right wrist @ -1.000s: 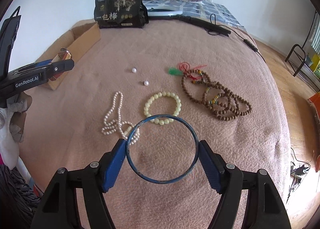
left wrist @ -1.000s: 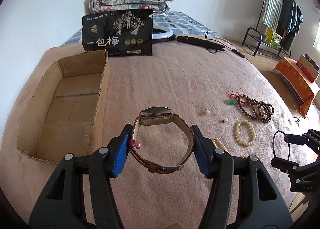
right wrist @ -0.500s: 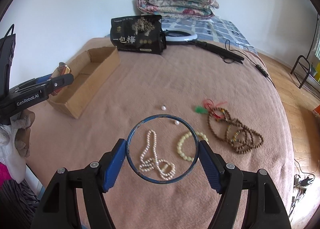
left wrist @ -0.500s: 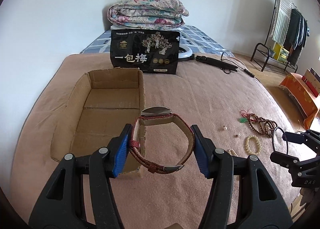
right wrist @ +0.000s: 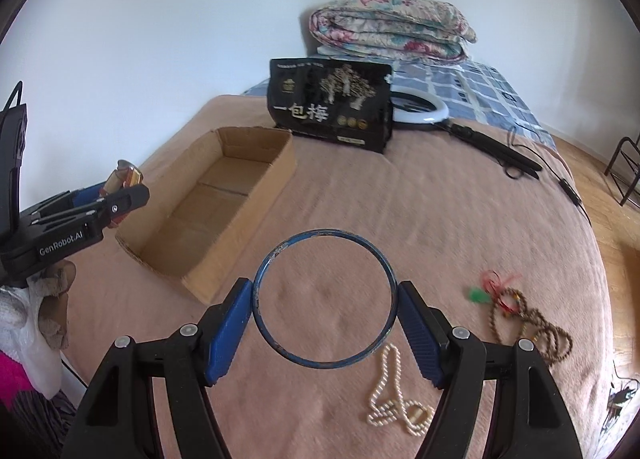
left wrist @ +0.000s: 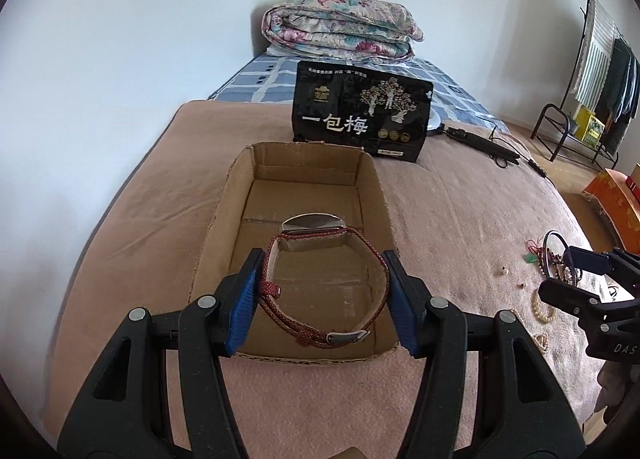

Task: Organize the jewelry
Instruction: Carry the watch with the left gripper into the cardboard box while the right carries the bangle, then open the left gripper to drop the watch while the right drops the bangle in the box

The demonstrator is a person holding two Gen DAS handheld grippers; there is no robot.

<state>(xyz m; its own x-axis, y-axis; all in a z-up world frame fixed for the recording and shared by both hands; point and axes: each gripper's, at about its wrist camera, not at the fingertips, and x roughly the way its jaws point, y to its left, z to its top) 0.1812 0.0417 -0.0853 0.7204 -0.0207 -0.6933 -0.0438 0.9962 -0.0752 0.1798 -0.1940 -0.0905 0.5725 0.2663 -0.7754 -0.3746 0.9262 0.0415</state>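
Left wrist view: the left gripper (left wrist: 324, 299) is clamping a red-strapped wristwatch (left wrist: 320, 283) by the sides of its band, and is holding it over the near end of the open cardboard box (left wrist: 224, 219) on the bed (left wrist: 460, 219).
Right wrist view: the right gripper (right wrist: 326, 329) is pinching a blue bangle (right wrist: 325, 299) across its width, and is hovering over bare blanket just beside the box's near corner.
Box contents: the floor of the box is showing nothing but cardboard in both views, so by my reading no piece is stored yet.
Step in hand: both pieces are being carried to the box; the watch looks nearly ready to be let go, while the bangle is hanging outside the rim.
Left on the bed: a white pearl necklace (right wrist: 396, 395), a brown bead strand with a red cord and green tassel (right wrist: 524, 319), and two loose pearls (left wrist: 503, 270) are lying well apart from the box.
Progress: the task seems to be at an early stage, with most of the sorting yet to do.
Background: a black snack bag (left wrist: 362, 115) is standing just behind the box.
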